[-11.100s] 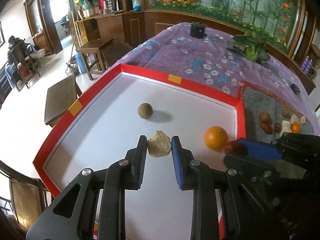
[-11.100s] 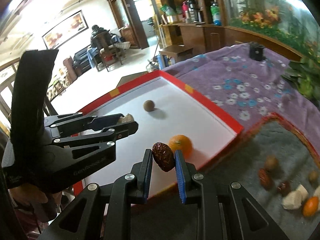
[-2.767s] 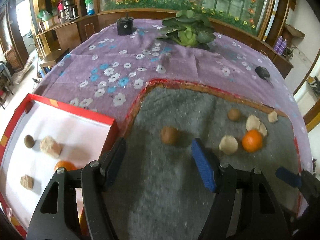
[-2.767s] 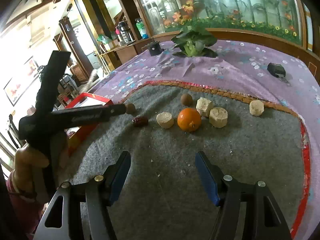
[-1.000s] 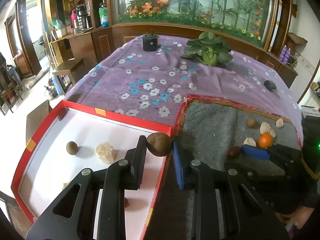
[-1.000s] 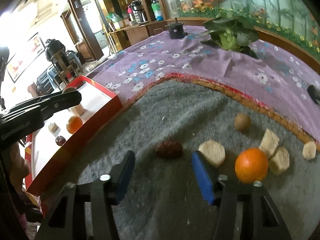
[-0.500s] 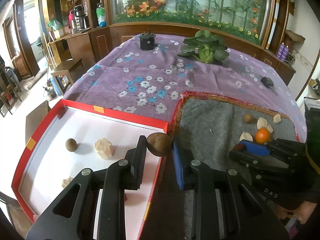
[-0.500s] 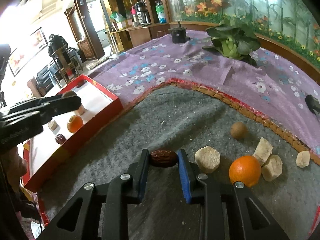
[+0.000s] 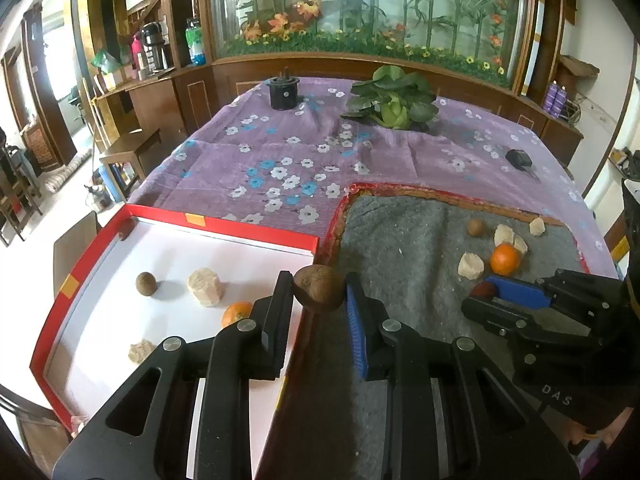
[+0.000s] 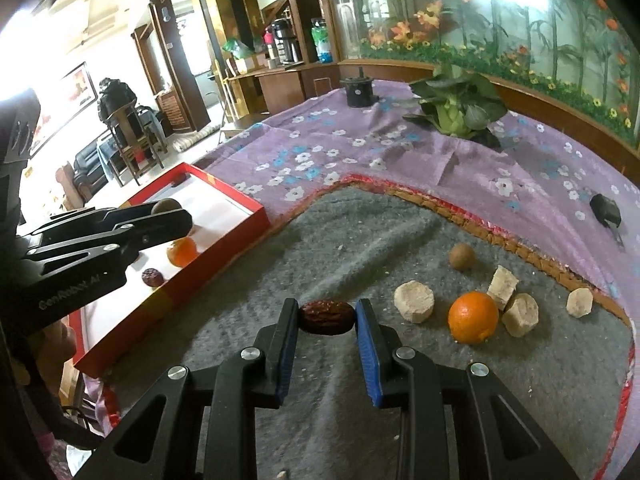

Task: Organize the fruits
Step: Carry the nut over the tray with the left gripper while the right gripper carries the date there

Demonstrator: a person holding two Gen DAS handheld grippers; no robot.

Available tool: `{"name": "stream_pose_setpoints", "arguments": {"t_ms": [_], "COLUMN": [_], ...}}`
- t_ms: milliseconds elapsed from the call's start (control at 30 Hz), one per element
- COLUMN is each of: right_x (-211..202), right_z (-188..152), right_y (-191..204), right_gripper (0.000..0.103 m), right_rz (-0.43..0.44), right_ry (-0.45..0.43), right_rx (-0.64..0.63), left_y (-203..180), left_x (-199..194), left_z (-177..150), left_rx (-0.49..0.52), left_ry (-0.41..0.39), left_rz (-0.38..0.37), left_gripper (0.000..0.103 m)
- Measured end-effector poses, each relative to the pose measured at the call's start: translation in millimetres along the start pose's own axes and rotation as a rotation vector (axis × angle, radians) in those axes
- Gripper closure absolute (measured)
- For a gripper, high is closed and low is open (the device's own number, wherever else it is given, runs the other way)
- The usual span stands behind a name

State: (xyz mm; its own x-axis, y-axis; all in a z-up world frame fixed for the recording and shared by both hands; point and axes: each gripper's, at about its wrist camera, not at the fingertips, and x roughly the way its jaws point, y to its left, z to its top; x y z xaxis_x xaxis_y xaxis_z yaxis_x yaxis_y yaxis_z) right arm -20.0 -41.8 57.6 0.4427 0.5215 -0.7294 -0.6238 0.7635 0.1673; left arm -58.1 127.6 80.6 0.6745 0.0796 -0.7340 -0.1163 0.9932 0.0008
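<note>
The table [image 9: 280,160] wears a purple flowered cloth, and on it lie a grey felt mat [image 10: 360,248] with a red and tan border and, to its left, a red-rimmed tray [image 9: 248,226] with a white floor. A leafy green plant [image 9: 392,104] and a black round pot [image 9: 283,90] stand at the far side.

In the tray lie 1 pale chunk [image 9: 205,286], 1 orange [image 9: 236,314], 1 small brown round fruit [image 9: 145,283], a smaller pale piece [image 9: 141,351] and, seen from the right wrist, 1 dark red date [image 10: 153,278].

On the mat, well to the right, an orange [image 10: 473,317] sits among 4 pale chunks, the nearest [image 10: 414,302] just left of it, with a small brown fruit [image 10: 462,256] behind.

The left tool [image 9: 318,300] is closed tight on a brown round fruit [image 9: 318,289], held above the tray's near right edge, clear of the tray floor. The right tool [image 10: 326,318] has just been closing and now pinches a wrinkled red date [image 10: 326,317] by its 2 ends, above the mat.
</note>
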Motion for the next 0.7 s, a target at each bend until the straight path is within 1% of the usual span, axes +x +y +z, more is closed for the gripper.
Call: {"name": "stream_pose_setpoints", "arguments": {"t_ms": [333, 533, 700], "right_x": [-4.1, -2.9, 1.7], "right_z": [5.2, 11.6, 18.6], "right_y": [38.9, 65.7, 85.2], "right_gripper": [0.075, 0.075, 0.075], "right_rz": [0.033, 0.057, 0.081], "right_ry": [-0.015, -0.016, -0.014], "right_rx": [-0.055, -0.104, -0.137], "left_y": [25.0, 48.6, 75.9], "left_x": [-19.6, -26.1, -28.5], "left_z": [-10.6, -18.5, -26.1], "left_rx": [-0.025, -0.062, -0.107], "left_ry": [-0.021, -0.023, -0.012], "left_rz": [0.042, 0.074, 0.107], "left_gripper": [0.078, 0.078, 0.078]}}
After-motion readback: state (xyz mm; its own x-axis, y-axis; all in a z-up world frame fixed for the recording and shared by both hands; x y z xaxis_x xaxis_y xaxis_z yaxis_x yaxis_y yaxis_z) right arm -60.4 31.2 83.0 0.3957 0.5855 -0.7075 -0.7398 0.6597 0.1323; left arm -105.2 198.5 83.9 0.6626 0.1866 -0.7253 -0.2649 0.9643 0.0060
